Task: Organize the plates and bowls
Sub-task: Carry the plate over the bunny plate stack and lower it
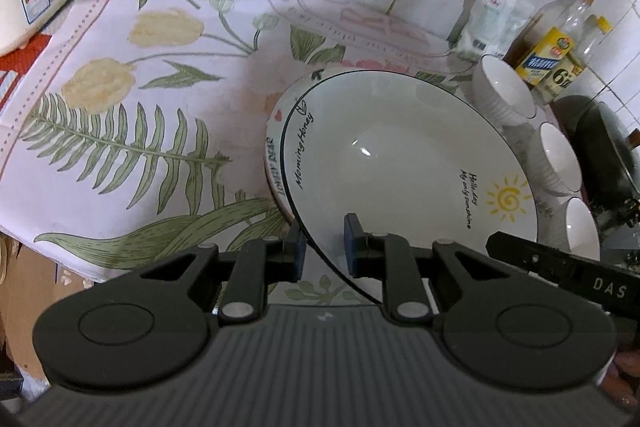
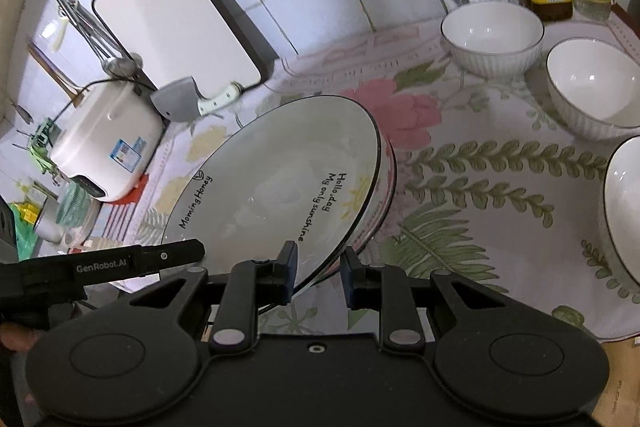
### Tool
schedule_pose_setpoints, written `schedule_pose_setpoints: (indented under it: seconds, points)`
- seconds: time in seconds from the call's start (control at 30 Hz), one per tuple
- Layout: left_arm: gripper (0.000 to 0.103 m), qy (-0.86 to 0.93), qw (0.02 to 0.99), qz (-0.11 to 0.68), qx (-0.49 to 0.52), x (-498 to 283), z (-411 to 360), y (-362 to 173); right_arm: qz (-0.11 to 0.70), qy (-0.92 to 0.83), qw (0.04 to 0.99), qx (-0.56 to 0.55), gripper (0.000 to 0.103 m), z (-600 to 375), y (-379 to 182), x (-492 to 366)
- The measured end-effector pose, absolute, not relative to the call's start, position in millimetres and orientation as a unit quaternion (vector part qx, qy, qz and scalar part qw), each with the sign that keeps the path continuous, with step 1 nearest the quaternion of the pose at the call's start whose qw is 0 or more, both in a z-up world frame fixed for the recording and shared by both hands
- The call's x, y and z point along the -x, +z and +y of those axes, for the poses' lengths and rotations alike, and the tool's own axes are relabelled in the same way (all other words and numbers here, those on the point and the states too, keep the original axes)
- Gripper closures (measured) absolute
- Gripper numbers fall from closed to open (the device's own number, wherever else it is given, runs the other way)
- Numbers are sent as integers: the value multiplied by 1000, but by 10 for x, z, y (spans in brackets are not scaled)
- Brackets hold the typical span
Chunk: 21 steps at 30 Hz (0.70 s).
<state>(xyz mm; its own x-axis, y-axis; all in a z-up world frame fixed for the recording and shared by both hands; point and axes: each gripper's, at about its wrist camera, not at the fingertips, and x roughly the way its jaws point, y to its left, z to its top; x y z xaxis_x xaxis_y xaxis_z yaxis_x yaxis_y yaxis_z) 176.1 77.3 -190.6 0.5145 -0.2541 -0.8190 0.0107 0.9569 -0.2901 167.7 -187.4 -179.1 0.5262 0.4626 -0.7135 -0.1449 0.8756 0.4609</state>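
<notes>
Both of my claws are on the big white plate [image 1: 400, 155] with the sun drawing and the black rim. My left claw [image 1: 323, 247] straddles its near rim, one pad under and one over, and by the look of it it is clenched on that rim. My right claw [image 2: 318, 269] does the same on the near rim from the other side, clamped on the same plate. The plate tilts, its far side raised, and it hangs just over a second plate [image 2: 387, 183] with a reddish rim, which lies flat on the flowered cloth [image 1: 120, 115] of the bench, towards the middle. I cannot tell whether the two plates touch at the near edge.

How far along am I? I judge this the stacking step in hand: one plate sits as the base, this one is about to land on it, not yet let go. The bowls look untouched.

Counting now. Plates: two that I can see. Bowls: three white ribbed ones, strung along the right edge of the bench, one at the back [image 2: 492, 37], one mid [image 2: 594, 93], one nearest [image 2: 624, 211], each standing apart, none nested.

Left to do, I reckon: set this plate down, release, then gather the three bowls into one stack.
</notes>
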Motion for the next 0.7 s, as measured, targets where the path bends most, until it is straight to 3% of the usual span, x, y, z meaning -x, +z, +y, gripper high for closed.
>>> schedule_pose_setpoints:
  seconds: [0.7]
  points:
    - [86, -56, 829, 538, 145, -2116, 820, -2152, 497, 150, 843, -137, 76, -1725, -1976, -2038]
